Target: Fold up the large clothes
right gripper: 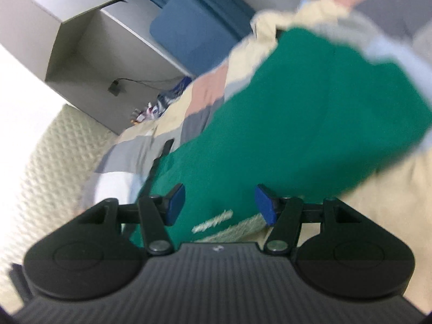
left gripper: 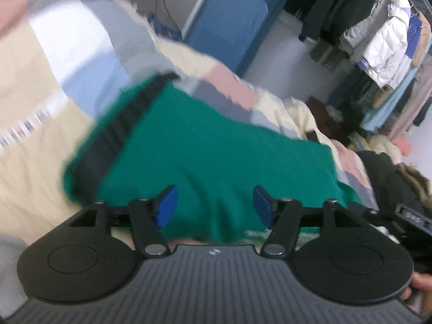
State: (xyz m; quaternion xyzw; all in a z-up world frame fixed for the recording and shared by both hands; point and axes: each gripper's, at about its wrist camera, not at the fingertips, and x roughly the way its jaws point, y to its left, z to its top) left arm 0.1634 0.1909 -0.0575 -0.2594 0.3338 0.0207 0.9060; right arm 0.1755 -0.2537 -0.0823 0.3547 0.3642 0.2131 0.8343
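Observation:
A large green garment [left gripper: 216,148] with a dark ribbed band [left gripper: 118,127] along one edge lies spread on a patchwork bedspread [left gripper: 32,86]. It also shows in the right wrist view [right gripper: 310,113], with its dark band [right gripper: 159,159] at the left. My left gripper [left gripper: 214,206] is open and empty, its blue pads just above the green cloth. My right gripper [right gripper: 220,205] is open and empty too, just above the green cloth near pale stitched lettering [right gripper: 213,224]. Both views are blurred.
A blue padded chair [left gripper: 226,24] stands beyond the bed. Jackets hang on a rack [left gripper: 383,40] at the right, and a dark coat [left gripper: 391,186] lies at the bed's right side. An open grey cabinet [right gripper: 89,54] and a cream quilted cover [right gripper: 48,162] are at the left.

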